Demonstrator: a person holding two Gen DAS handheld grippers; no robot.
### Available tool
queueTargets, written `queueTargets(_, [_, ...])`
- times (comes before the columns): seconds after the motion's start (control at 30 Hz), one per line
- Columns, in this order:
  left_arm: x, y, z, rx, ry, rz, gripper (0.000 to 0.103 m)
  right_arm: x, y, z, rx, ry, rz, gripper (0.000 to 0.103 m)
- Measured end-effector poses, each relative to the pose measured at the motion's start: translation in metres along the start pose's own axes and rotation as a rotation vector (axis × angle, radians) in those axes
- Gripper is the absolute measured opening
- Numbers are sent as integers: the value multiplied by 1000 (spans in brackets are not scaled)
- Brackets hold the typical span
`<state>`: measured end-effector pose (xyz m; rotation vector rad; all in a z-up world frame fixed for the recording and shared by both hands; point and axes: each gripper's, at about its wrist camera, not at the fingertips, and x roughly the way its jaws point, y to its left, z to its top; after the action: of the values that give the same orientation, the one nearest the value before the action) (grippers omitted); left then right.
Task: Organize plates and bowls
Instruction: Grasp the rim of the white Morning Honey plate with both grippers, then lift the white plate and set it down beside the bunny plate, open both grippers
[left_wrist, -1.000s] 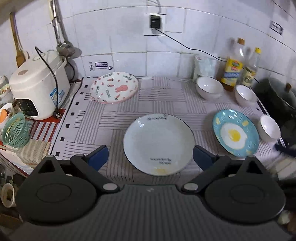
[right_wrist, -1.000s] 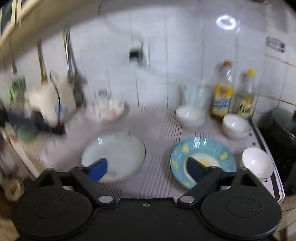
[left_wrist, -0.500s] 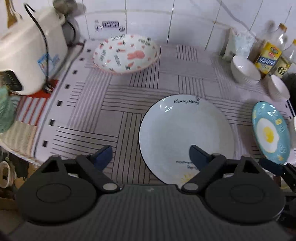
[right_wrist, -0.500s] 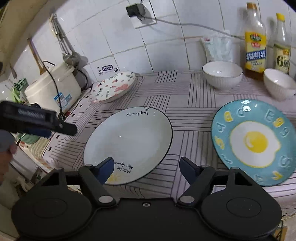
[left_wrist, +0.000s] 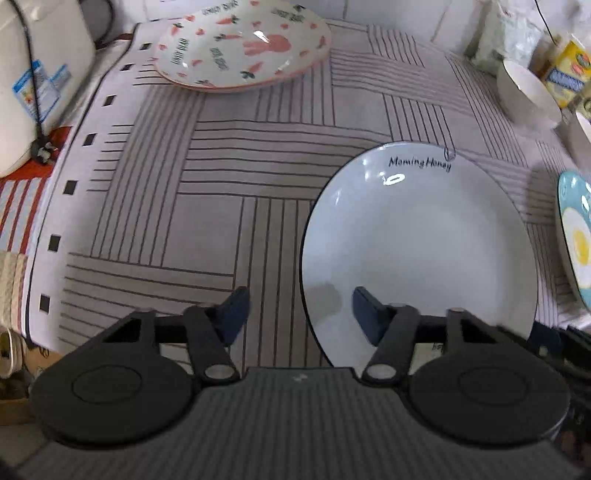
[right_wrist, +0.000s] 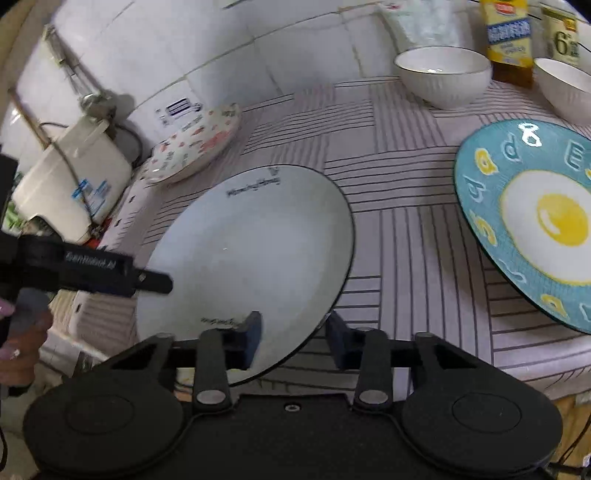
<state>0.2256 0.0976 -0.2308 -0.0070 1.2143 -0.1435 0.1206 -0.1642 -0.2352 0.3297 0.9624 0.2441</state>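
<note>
Glazed white ceramic, the round dark-rimmed plate lettered "Morning Honey" lies flat near the front edge of the counter on a striped grey cloth; we judge it stiff, fairly heavy, slick and breakable, best taken by its thin rim from two sides. Our left hand-held gripper straddles the near-left rim, jaws closing, one blue pad over the plate, the other over the cloth, not yet pressing. Our right hand-held gripper straddles the near-right rim likewise, jaws closing, and we see no firm pinch yet. Farther out lie a teal fried-egg plate to the right, a carrot-and-rabbit printed plate at the back, and two white bowls by the wall.
</note>
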Motion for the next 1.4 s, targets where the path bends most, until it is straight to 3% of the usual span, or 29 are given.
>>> queueTargets(0.03, [3, 0, 1, 15, 10, -4, 45, 2, -1, 0, 8, 0, -15, 24])
queueTargets(0.13, [4, 3, 3, 2, 16, -80, 25, 0, -10, -1, 88, -8, 0, 20])
queueTargets(0.17, [5, 3, 3, 5, 16, -99, 23, -1, -12, -1, 114, -5, 1, 20])
queueTargets(0.3, [6, 4, 0, -16, 5, -119, 24, 3, -14, -2, 161, -3, -4, 20])
queueTargets(0.43, [8, 5, -2, -3, -14, -140, 29, 2, -16, -13, 169, -62, 5, 20])
queueTargets(0.7, [5, 5, -20, -17, -124, -127, 28, -2, -2, -9, 12, -61, -27, 23])
queueTargets(0.77, [5, 8, -18, -17, -148, -155, 28, -5, 7, -6, -58, -56, -44, 25])
queueTargets(0.87, [-1, 5, -17, 24, -177, -162, 28, -10, 0, -2, -9, -69, -14, 25])
queueTargets(1.0, [-11, 6, -15, -20, -190, -201, 29, -26, 3, 6, -41, -126, -14, 25])
queueTargets(1.17, [-23, -2, 7, 0, -218, -251, 29, -39, 2, 28, -73, -187, -23, 25])
queueTargets(1.4, [-25, -20, 64, 110, -299, -226, 30, -23, -4, 65, -79, -227, -27, 27])
